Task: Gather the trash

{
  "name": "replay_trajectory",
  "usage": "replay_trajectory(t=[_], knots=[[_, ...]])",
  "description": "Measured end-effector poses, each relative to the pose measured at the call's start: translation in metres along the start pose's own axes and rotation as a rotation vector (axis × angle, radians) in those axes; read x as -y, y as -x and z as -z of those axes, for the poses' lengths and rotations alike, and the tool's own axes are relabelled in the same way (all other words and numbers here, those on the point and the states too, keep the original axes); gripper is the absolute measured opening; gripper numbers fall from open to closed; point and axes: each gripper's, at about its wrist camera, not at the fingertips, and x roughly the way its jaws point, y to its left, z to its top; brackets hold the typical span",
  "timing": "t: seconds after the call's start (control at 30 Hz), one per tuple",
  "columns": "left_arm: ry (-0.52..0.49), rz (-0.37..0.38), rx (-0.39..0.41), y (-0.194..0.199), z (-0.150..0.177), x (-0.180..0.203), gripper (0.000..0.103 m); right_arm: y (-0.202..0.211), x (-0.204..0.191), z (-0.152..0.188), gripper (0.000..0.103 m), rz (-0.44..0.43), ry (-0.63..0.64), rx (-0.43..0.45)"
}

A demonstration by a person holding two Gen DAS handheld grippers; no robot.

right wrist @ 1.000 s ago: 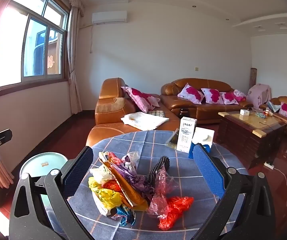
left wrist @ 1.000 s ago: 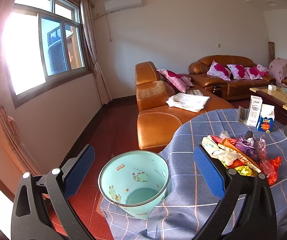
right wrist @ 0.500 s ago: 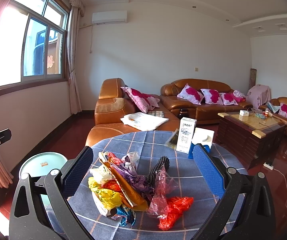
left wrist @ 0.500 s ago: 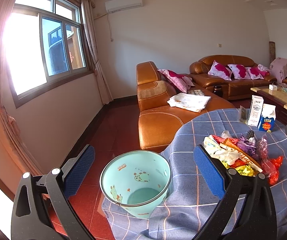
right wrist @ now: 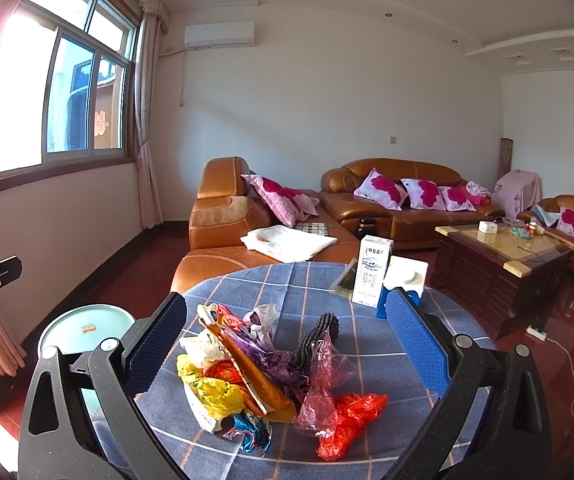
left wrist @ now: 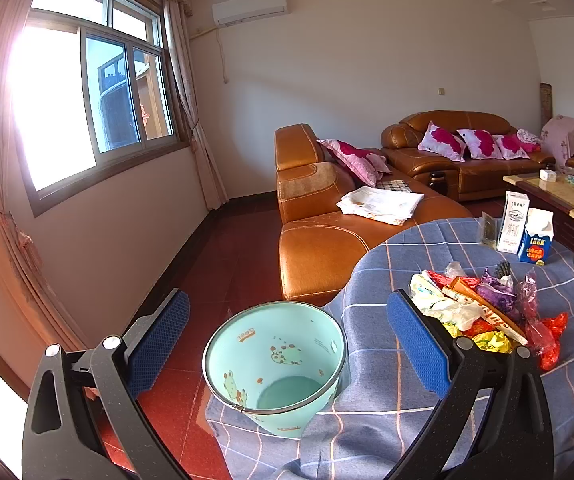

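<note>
A pile of crumpled wrappers and plastic bags [right wrist: 263, 376] lies on the round table with the blue checked cloth [right wrist: 295, 280]; it also shows in the left wrist view [left wrist: 483, 312]. A mint green bin [left wrist: 275, 364] stands on the floor against the table's left edge, empty inside; its rim shows in the right wrist view [right wrist: 87, 324]. My left gripper [left wrist: 287, 340] is open and empty, above the bin. My right gripper [right wrist: 287, 344] is open and empty, above the trash pile.
Two cartons, a white one [right wrist: 371, 276] and a blue and white one [right wrist: 403, 284], stand at the table's far side. A brown leather sofa [right wrist: 239, 224] with pink cushions is behind the table. A coffee table [right wrist: 503, 256] stands at the right.
The left wrist view has drifted slightly, so the bin and trash sit a little further right. The right gripper has barely moved. Both grippers stay open.
</note>
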Motion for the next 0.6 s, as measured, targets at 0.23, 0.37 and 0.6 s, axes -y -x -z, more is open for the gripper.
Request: replay_trajectory(t=[0.23,0.37,0.6], knots=[[-0.001,-0.008,0.007,0.0007,-0.0003,-0.0017,0.097,0.0010,-0.0007,0.0003,0.098,0.002,-0.001,0.001],[-0.003,-0.009,0.008,0.0013,-0.0005,-0.0011,0.097,0.0035,0.0013,-0.0022,0.098,0.006,-0.002,0.003],[-0.002,-0.012,0.010,0.0017,-0.0011,-0.0015,0.097,0.0040,0.0015,-0.0025,0.098,0.006,-0.001,0.004]])
